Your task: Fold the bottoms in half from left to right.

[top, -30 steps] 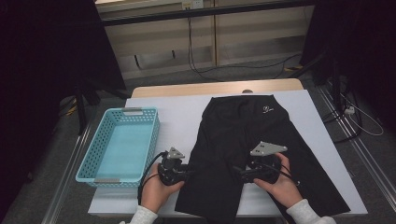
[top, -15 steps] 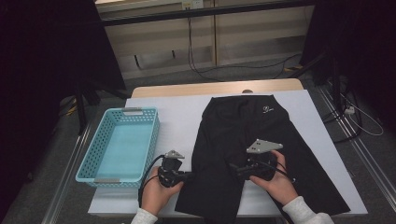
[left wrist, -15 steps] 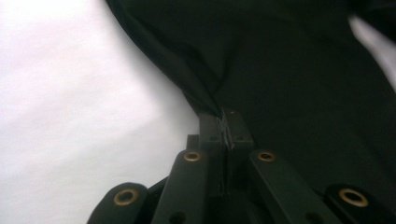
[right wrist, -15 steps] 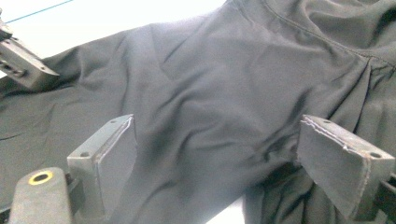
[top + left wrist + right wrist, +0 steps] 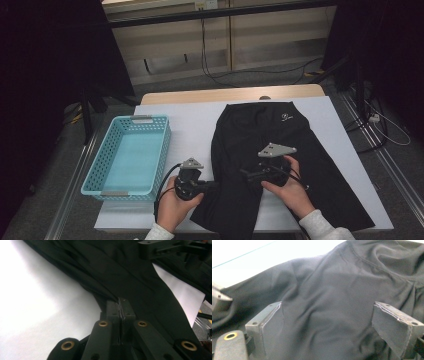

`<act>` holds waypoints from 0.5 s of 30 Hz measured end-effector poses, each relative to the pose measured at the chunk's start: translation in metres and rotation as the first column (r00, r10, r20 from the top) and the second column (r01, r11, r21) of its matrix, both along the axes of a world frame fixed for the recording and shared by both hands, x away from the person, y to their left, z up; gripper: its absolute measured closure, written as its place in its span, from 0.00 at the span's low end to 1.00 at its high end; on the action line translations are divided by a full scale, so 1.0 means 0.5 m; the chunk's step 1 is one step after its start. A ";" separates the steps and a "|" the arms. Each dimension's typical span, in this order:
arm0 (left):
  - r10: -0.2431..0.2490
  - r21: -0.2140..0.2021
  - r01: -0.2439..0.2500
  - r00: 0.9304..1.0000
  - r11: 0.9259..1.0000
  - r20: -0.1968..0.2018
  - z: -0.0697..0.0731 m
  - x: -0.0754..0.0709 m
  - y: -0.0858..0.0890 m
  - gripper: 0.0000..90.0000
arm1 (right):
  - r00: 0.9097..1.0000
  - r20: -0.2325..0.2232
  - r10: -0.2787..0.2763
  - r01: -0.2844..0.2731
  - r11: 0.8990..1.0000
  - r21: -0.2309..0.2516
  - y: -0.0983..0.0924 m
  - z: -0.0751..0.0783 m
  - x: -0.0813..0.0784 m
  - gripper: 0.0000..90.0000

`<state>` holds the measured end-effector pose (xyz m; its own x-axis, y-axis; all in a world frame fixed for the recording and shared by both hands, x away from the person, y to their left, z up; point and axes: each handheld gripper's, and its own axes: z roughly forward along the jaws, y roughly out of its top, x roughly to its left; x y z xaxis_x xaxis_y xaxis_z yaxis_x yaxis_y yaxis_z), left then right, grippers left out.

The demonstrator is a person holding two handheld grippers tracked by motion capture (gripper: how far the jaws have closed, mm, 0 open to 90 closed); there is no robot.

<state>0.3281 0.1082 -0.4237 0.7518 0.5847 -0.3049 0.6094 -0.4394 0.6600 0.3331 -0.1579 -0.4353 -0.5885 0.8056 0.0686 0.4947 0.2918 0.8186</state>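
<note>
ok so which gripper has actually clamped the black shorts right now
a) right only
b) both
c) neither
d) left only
d: in the left gripper view the left gripper has its jaws pressed together on the edge of the black shorts, while in the right gripper view the right gripper has its jaws spread wide over the fabric, pinching nothing.

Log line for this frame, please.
left gripper: shut on black shorts edge | right gripper: open above shorts | blue basket: empty
</note>
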 end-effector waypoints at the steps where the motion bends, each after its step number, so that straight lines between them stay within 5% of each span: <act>1: -0.008 0.006 0.008 1.000 1.000 -0.001 0.002 -0.001 -0.002 0.98 | 1.000 0.003 0.002 -0.002 1.000 -0.001 0.003 0.000 0.002 0.12; 15: -0.002 0.000 0.002 1.000 1.000 0.001 -0.003 0.003 -0.006 0.98 | 1.000 -0.011 -0.028 0.028 1.000 -0.003 0.056 -0.009 0.053 0.12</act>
